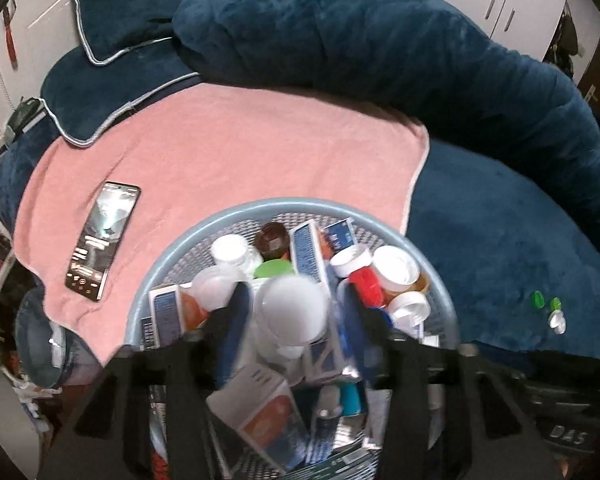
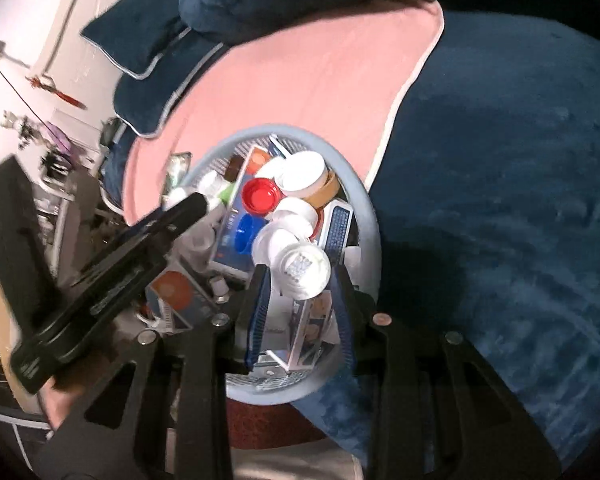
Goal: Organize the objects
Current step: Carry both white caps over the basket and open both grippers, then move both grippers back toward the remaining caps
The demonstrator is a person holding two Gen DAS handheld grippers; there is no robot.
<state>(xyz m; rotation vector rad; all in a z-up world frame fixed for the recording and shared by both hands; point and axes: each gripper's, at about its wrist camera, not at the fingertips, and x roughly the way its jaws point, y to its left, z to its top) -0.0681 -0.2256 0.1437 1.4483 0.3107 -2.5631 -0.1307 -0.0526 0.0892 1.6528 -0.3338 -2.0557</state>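
While the right gripper [image 2: 300,276] squeezes a round white plastic lid [image 2: 305,269] between its blue pads, the left gripper [image 1: 290,300] is part way open around a white plastic bottle [image 1: 290,312], pads not pressing it. Both hang over a round light-blue mesh basket [image 1: 180,236] full of boxes, caps and bottles. The basket sits on a pink towel [image 1: 240,152] over a dark blue blanket [image 1: 500,232]. A black phone [image 1: 102,240] lies on the towel.
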